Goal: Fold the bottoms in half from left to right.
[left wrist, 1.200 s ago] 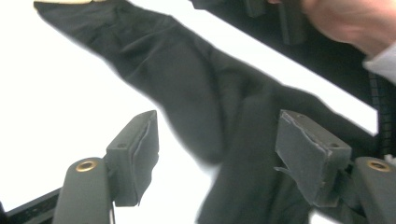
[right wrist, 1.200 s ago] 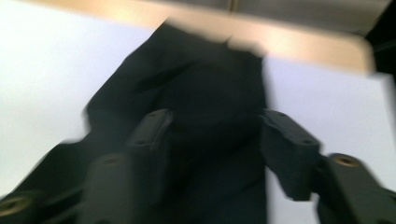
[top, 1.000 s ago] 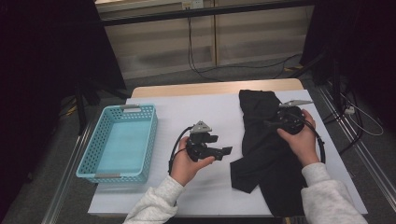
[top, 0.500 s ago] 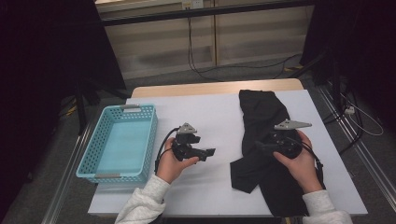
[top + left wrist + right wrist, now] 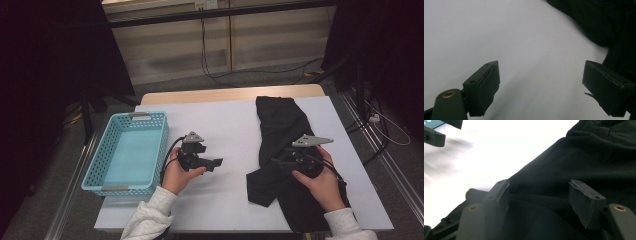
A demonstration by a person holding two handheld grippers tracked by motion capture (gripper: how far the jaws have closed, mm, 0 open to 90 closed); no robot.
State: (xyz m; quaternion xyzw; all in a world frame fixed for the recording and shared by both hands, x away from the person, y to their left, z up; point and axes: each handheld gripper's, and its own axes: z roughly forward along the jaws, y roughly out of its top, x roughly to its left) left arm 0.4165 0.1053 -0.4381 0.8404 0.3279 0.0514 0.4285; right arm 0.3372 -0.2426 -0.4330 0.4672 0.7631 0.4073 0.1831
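Note:
A black garment (image 5: 282, 125) lies crumpled along the right half of the white table (image 5: 225, 125). My right gripper (image 5: 275, 162) rests low over its near part and points left. In the right gripper view its jaws (image 5: 540, 186) stand apart over a fold of the garment (image 5: 586, 157) and have just been closing; the pads do not press on the cloth. My left gripper (image 5: 217, 162) hovers over bare table left of the garment, pointing right. Its jaws (image 5: 542, 70) stand wide open and empty, having widened a little, with the garment's edge (image 5: 599, 22) ahead.
A light blue plastic basket (image 5: 135, 116) stands empty at the table's left side. Cables trail on the floor beyond the far edge and at the right. The left gripper (image 5: 434, 132) appears at the top left of the right gripper view.
The right hand came down the garment toward the near edge and now sits over its lower part. The left hand slid left and slightly nearer.

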